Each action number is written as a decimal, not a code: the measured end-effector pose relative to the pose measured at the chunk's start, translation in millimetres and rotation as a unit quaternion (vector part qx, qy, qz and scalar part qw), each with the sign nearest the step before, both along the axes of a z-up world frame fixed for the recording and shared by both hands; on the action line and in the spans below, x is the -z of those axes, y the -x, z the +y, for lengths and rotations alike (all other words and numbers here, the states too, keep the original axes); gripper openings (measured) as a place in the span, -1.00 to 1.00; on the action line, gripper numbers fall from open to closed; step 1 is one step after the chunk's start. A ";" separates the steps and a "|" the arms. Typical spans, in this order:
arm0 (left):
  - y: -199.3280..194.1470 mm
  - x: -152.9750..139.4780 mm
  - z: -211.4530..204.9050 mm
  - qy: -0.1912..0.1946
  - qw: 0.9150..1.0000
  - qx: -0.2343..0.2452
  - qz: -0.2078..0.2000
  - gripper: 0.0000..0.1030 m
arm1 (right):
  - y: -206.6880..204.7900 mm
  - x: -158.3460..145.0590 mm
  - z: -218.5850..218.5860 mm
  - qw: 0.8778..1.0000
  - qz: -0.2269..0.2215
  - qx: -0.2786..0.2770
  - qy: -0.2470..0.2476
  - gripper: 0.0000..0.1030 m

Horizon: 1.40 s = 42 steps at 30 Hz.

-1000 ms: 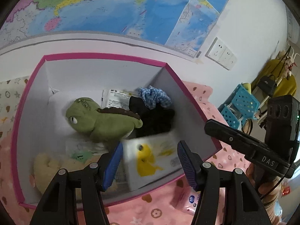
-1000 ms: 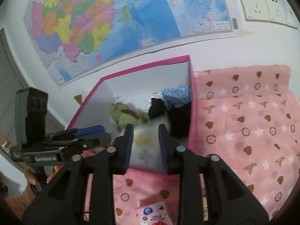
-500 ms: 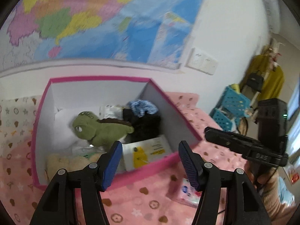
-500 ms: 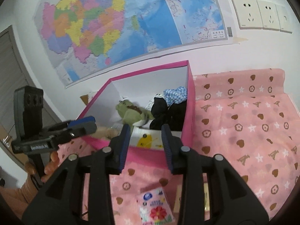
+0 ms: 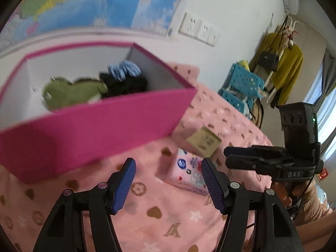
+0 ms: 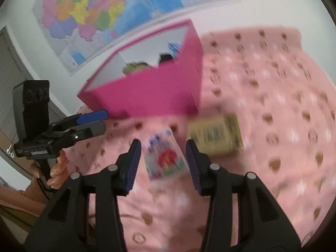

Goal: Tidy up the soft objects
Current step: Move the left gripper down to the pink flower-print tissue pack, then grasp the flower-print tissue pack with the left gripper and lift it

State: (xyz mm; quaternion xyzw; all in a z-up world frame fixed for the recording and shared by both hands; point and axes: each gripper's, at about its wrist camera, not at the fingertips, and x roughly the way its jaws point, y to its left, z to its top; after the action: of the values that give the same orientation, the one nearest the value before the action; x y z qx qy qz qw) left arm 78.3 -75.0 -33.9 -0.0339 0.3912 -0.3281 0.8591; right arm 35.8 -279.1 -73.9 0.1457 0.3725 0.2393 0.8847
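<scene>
In my right wrist view, the right gripper (image 6: 163,163) stands with its jaws spread, and a blurred tissue pack (image 6: 166,155) with a red flower print lies on the pink blanket (image 6: 273,126) between the two blue pads, at lower centre of the frame; I cannot tell whether either pad touches it. Just right of it, at centre right, lies a tan packet (image 6: 216,134). The magenta box (image 6: 147,92) fills the upper centre.

In my left wrist view, the left gripper (image 5: 168,180) is also spread wide and holds nothing, low in the frame over the blanket. The tissue pack sits at lower centre right, just beside the right pad. Inside the box, upper left, I see a green plush dinosaur (image 5: 71,92), black fabric (image 5: 126,84) and a blue checked cloth (image 5: 124,67). A map (image 6: 94,10) hangs on the wall at the top.
</scene>
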 end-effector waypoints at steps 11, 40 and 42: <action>-12.3 27.9 -24.1 0.011 0.998 0.032 0.054 -0.02 | 7.1 36.6 -0.6 0.999 0.046 0.011 -0.027 -0.10; 25.1 39.3 -7.3 -0.005 0.997 0.019 0.077 -0.38 | -2.3 37.0 34.1 0.999 0.025 -0.026 -0.010 -0.30; 25.3 38.2 -7.4 -0.002 0.997 0.017 0.079 -0.38 | -1.8 35.8 35.7 0.999 0.022 -0.026 -0.005 -0.31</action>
State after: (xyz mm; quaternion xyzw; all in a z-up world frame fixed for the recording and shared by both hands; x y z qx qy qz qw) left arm 53.0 -82.4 -72.1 -0.0513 0.4592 -0.3379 0.8199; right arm 37.6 -243.4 -109.7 0.1454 0.3940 0.2608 0.8692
